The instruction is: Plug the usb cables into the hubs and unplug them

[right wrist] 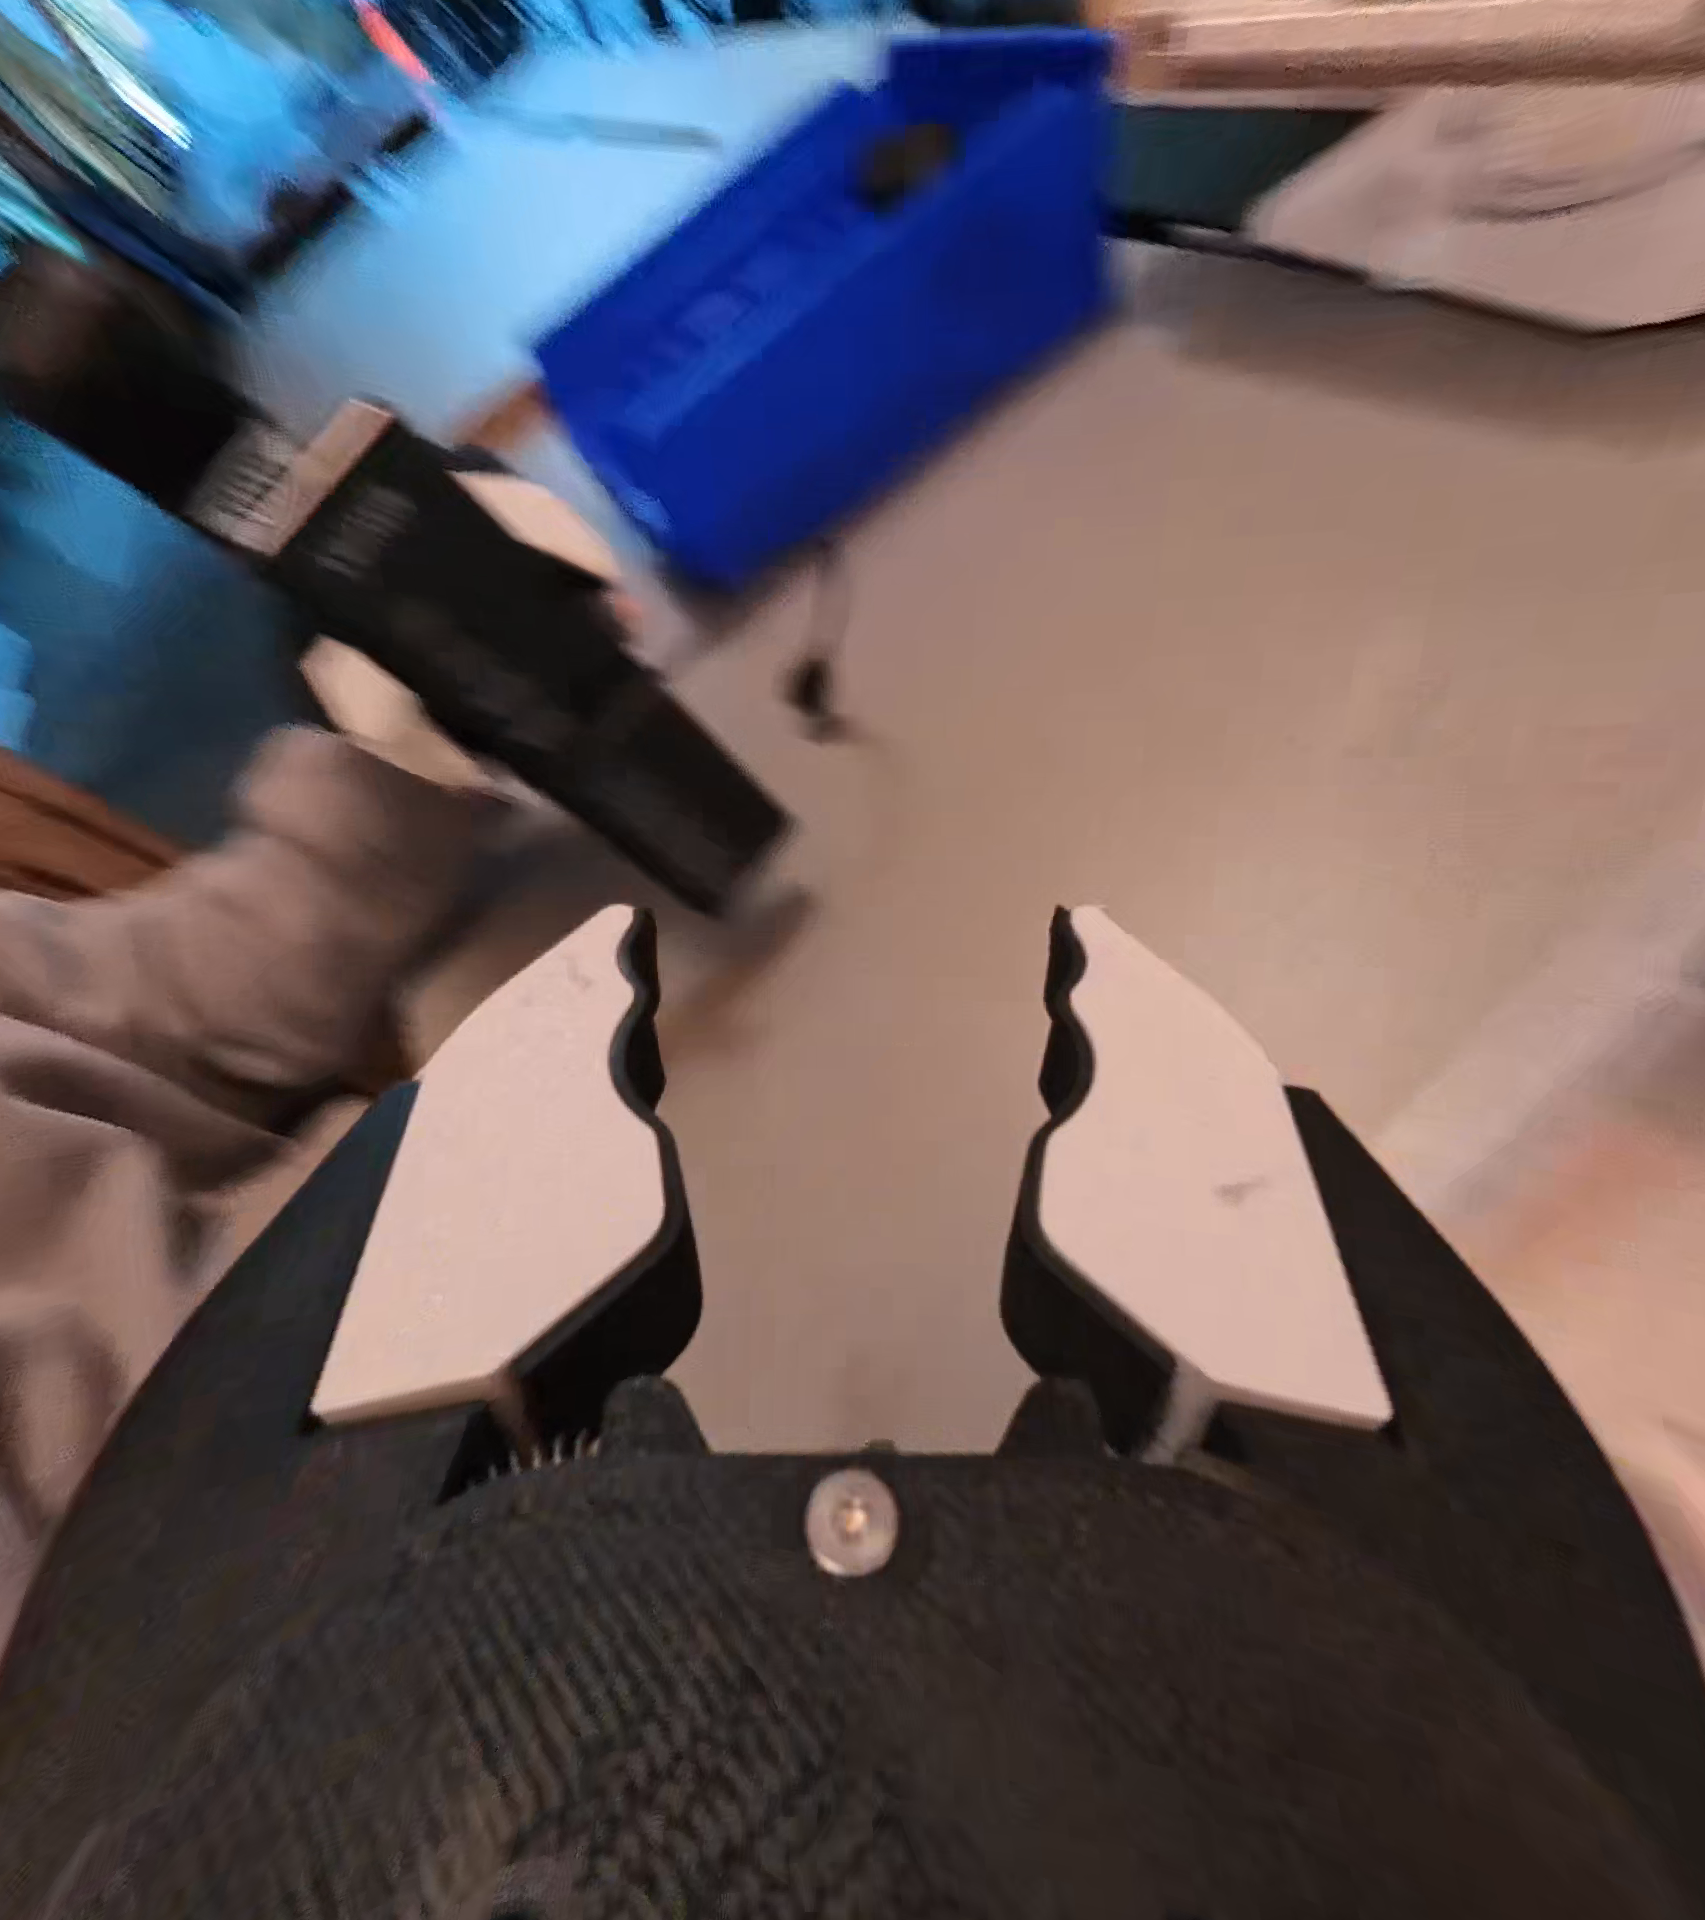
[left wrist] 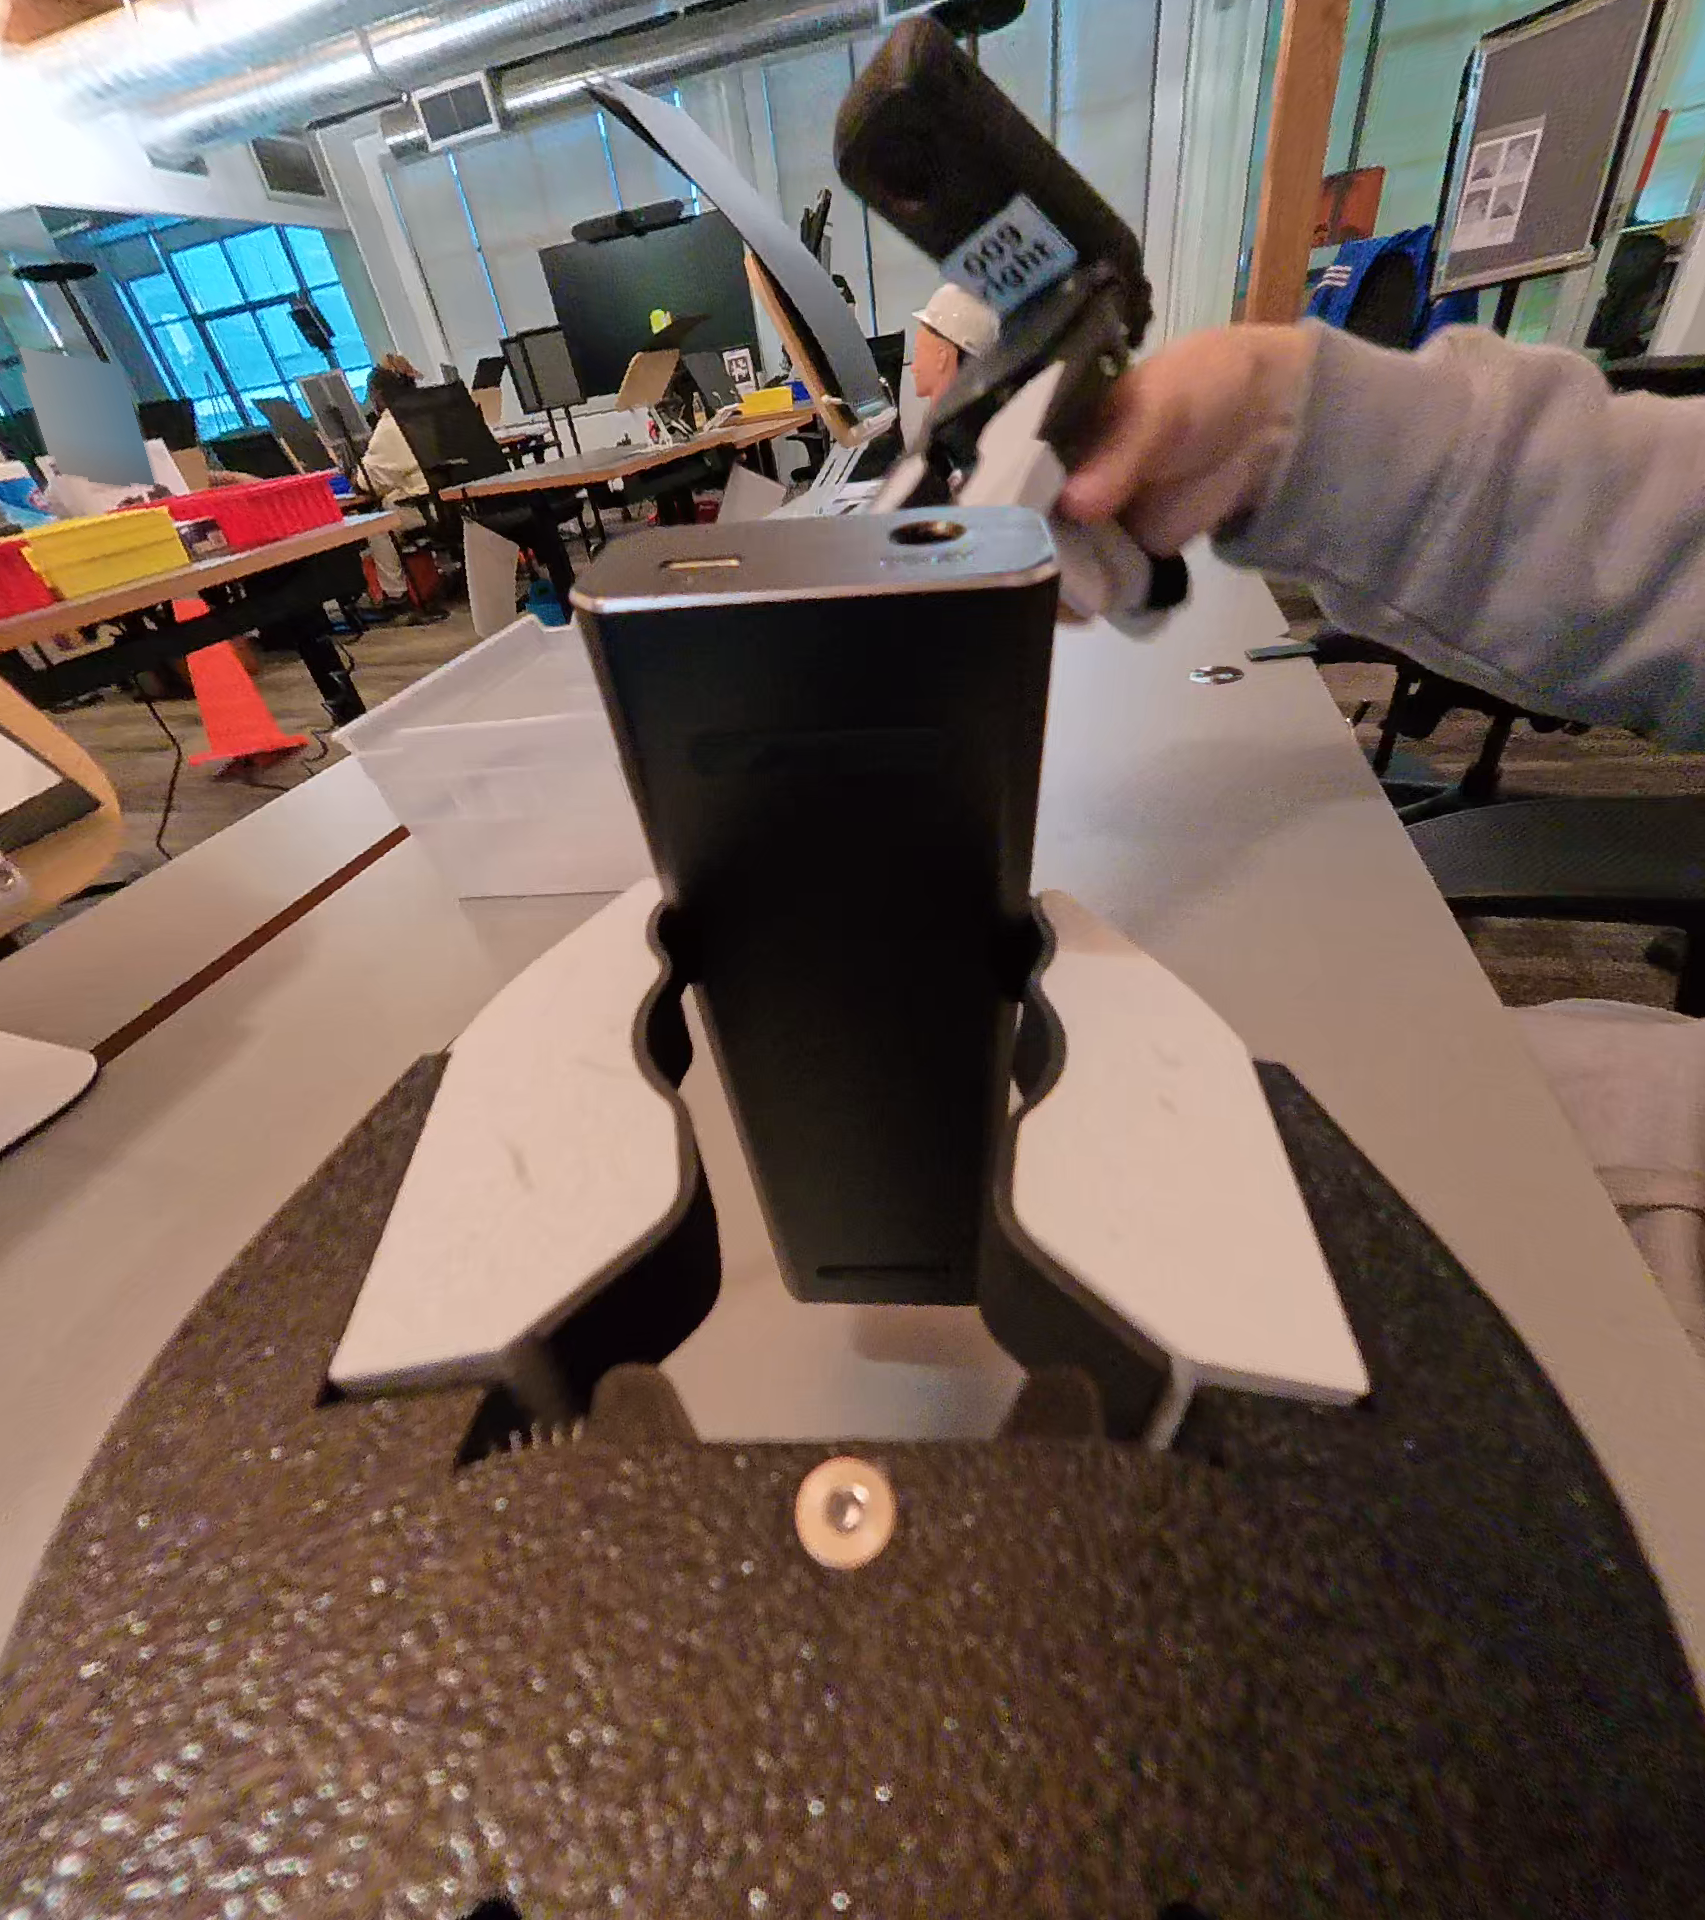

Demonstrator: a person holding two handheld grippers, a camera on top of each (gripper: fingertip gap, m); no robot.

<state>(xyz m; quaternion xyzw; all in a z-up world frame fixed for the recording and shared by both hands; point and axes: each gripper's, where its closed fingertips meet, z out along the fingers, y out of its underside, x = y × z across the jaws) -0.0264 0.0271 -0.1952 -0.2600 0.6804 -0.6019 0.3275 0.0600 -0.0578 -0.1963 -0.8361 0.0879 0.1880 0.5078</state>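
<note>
left gripper point(left wrist: 848, 935) clamped on black hub point(left wrist: 827, 831) held upright, right gripper point(right wrist: 853, 925) spread wide, empty, over grey table point(right wrist: 1243, 675)

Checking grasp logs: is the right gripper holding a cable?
No. The right gripper is open, with only bare table between its fingers.

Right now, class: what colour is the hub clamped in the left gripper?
Black, with a silvery end face; the hub shows best in the left wrist view.
</note>
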